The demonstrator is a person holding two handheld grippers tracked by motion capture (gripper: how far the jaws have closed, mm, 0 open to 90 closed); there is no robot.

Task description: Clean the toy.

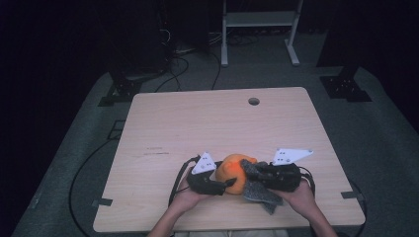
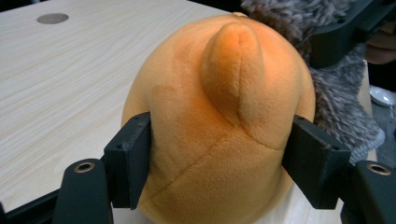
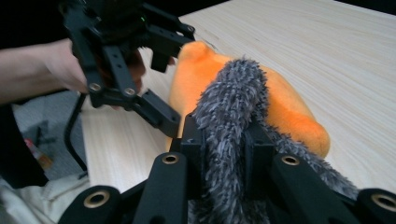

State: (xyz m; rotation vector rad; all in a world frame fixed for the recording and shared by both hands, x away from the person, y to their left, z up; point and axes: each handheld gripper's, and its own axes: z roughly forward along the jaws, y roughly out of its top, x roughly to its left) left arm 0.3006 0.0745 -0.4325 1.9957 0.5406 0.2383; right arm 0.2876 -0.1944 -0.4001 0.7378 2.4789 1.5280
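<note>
An orange plush toy (image 1: 231,170) lies near the table's front edge, between both hands. My left gripper (image 1: 228,182) comes at it from the left. In the left gripper view its pads (image 2: 129,158) press the plush toy (image 2: 219,116) from both sides, shut on it. A grey furry cloth (image 1: 259,190) drapes over the toy's right side and onto the table. My right gripper (image 3: 223,140) is shut on a fold of this grey cloth (image 3: 233,98), just above the orange toy (image 3: 289,112). The right gripper view also shows the left gripper (image 3: 161,86) holding the toy's far end.
The light wooden table (image 1: 212,123) has a round cable hole (image 1: 254,101) at the back right. A white metal frame (image 1: 259,19) and black stands with cables (image 1: 173,69) sit on the floor beyond it. The front edge lies close under the hands.
</note>
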